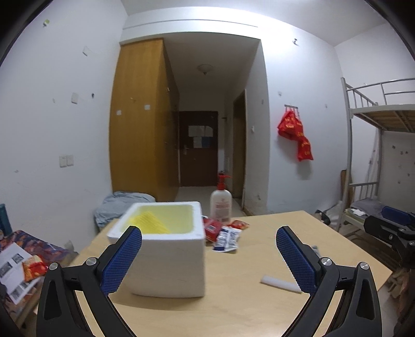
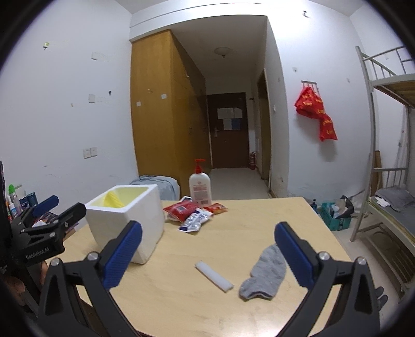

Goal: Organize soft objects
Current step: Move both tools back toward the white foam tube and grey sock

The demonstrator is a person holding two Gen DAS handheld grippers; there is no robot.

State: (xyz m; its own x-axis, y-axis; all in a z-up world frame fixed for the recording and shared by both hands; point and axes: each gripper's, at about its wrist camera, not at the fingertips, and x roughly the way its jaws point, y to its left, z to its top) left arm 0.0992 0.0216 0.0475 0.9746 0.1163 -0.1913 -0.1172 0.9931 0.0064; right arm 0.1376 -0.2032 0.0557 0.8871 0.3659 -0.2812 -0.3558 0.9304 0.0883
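Where it lies flat: grey sock, seemingly limp.

Both fisheye views are evenly lit by soft indoor light from overhead, brightest on the ceiling high above the tongs, where it nearly washes out. Dark vignette fills the corners, and straight lines bow toward the edges. Shadows on the counter are faint. The foam box between the left tongs looks slightly smeared; the hallway far beyond is dim.
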